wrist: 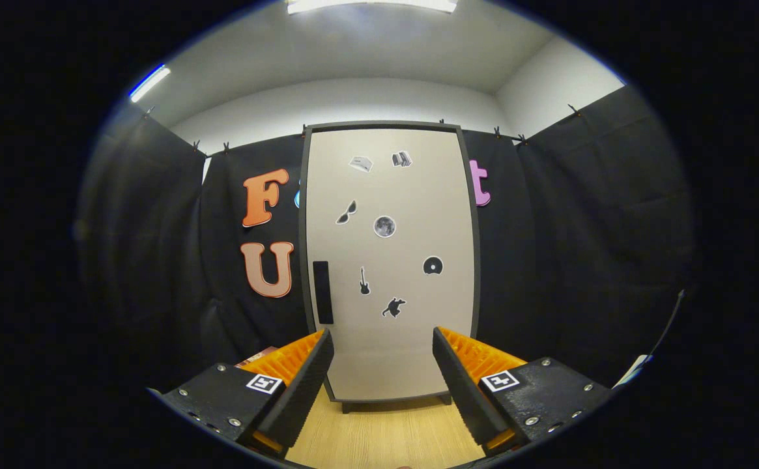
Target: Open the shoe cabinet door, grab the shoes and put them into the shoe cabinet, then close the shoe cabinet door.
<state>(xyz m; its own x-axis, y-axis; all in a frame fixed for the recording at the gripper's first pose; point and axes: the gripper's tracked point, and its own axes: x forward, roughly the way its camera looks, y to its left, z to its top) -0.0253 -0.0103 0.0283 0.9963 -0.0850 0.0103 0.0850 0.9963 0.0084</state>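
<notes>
- I see the shoe cabinet [389, 260] standing upright in the middle of the frame, tall and narrow, beyond my claw [383, 348], whose fingers are spread wide with nothing between them.
- Its door [412, 195] is pale beige in a dark frame, shut flush.
- A dark vertical handle [322, 292] sits at the door's lower left.
- Small black-and-white stickers [384, 227] dot the door.
- It rests on short dark feet on the wooden floor [386, 436].

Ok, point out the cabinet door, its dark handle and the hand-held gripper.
cabinet door [405, 195]: gripper view, bare upper panel.
dark handle [322, 292]: gripper view, middle of the strip.
hand-held gripper [382, 365]: gripper view, midway between the open fingertips.
</notes>
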